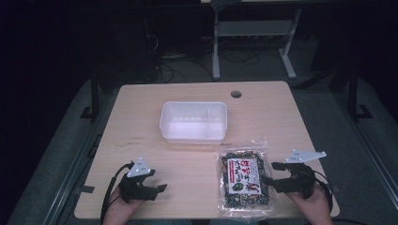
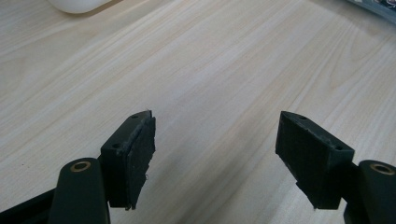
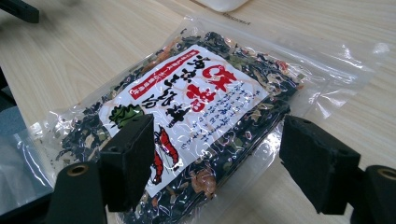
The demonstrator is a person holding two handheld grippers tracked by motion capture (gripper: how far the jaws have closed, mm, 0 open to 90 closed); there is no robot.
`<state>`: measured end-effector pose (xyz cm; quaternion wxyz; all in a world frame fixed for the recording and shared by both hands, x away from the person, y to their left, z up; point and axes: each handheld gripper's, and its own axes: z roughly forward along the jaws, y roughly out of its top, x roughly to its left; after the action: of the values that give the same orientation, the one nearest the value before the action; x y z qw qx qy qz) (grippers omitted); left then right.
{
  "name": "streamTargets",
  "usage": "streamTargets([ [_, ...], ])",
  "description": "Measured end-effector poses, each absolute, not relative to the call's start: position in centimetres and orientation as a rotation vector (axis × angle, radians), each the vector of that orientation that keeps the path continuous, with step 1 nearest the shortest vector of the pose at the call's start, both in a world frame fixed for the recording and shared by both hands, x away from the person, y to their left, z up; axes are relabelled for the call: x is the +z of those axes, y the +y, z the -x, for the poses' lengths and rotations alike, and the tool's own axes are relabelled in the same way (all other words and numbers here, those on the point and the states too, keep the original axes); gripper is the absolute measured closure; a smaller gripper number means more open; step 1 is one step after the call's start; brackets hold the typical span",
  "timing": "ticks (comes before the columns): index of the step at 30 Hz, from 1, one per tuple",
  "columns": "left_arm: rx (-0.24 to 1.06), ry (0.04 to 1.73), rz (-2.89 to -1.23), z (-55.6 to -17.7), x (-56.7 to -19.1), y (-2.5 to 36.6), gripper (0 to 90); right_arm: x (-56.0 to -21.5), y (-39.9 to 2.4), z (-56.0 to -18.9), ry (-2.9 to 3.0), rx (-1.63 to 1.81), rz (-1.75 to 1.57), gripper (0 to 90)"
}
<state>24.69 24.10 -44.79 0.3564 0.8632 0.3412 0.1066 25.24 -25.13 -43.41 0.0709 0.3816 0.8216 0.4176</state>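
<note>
A clear packet of dark dried food with a white and red label (image 1: pixel 243 180) (image 3: pixel 187 112) lies flat on the wooden table (image 1: pixel 141 122), front right. My right gripper (image 1: pixel 271 174) (image 3: pixel 217 158) is open at the packet's right edge, its jaws astride that edge without pressing it. My left gripper (image 1: pixel 157 180) (image 2: pixel 215 154) rests open at the front left over bare wood, nothing between its jaws. A white plastic tub (image 1: pixel 194 122) with an inner divider stands empty in the middle of the table.
A round cable hole (image 1: pixel 236 94) sits near the table's far edge. Beyond the table are a grey metal stand (image 1: pixel 253 42) and loose cables on a dark floor. A corner of the white tub (image 2: pixel 77 4) shows in the left gripper view.
</note>
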Motion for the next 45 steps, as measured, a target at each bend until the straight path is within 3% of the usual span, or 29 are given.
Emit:
streamTargets([
  [9,0.251,0.855,-2.228,-24.6,-44.7,23.6,28.8,-43.4,-25.0,-25.2,2.469,1.254,-1.148,25.7],
  [14,0.217,0.815,-2.234,-24.5,-44.4,22.9,35.4,-43.4,-25.1,-25.3,2.468,1.258,-1.151,25.6],
  [26,0.154,0.647,-2.301,-24.8,-43.1,18.6,64.5,-43.3,-25.5,-25.3,2.457,1.267,-1.166,26.0],
  [31,0.138,0.578,-2.332,-25.0,-42.6,15.9,68.8,-43.4,-25.5,-25.5,2.454,1.265,-1.164,25.8],
  [39,0.078,0.473,-2.383,-25.2,-42.4,11.6,87.8,-43.5,-25.1,-26.5,2.459,1.253,-1.178,25.9],
  [45,0.051,0.449,-2.422,-25.7,-42.7,9.4,89.5,-43.2,-25.2,-27.1,2.450,1.253,-1.175,26.3],
])
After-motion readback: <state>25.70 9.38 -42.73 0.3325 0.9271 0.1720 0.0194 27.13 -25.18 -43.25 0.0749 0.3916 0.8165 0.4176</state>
